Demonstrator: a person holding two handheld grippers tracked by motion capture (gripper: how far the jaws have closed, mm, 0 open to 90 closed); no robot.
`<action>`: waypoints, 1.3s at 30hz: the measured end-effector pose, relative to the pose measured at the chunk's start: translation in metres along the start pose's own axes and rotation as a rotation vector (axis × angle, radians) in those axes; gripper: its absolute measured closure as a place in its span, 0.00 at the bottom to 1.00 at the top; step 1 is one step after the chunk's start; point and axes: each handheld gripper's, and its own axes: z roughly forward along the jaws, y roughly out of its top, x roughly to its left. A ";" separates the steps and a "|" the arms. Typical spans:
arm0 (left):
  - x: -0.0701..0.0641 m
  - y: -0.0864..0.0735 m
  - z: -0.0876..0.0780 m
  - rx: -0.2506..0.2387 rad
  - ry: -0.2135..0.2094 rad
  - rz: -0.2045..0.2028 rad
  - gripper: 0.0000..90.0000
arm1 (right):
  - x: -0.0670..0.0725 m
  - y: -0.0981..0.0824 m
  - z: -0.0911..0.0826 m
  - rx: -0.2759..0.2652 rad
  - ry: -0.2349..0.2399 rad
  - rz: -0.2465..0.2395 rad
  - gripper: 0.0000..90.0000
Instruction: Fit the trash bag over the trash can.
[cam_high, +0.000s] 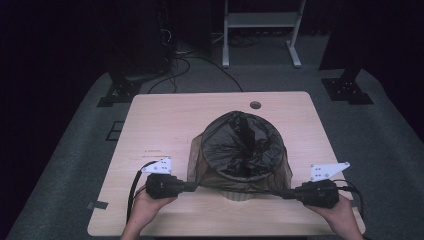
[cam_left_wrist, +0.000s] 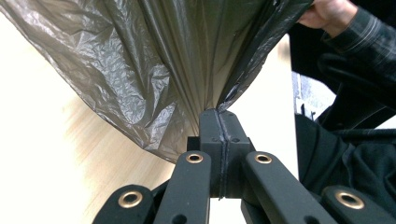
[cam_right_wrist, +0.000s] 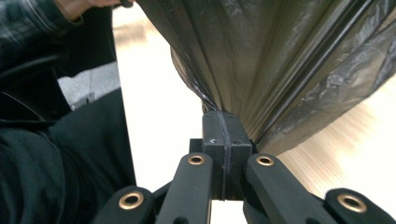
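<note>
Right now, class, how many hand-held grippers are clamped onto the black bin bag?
2. The left hand-held gripper pinches the black bin bag at its near left edge; the right hand-held gripper pinches its near right edge. Both are shut on the plastic.

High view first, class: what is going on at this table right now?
A person is fitting a dark bin bag over a small bin on the wooden table. The left gripper and the right gripper are each shut on the bag's edge and stretch it out to either side. The bag drapes over the bin's rim; only the bin's pale lower part shows at the front.
</note>
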 end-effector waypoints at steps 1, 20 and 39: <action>0.001 -0.001 0.002 0.016 0.007 0.000 1.00 | -0.001 -0.001 0.002 0.008 -0.003 -0.001 1.00; 0.005 0.037 -0.052 -0.240 0.117 0.075 0.43 | -0.013 0.034 -0.037 -0.253 -0.121 -0.089 0.44; 0.020 0.071 -0.006 -0.189 -0.026 0.187 0.88 | -0.028 0.063 -0.023 -0.246 -0.039 -0.200 0.84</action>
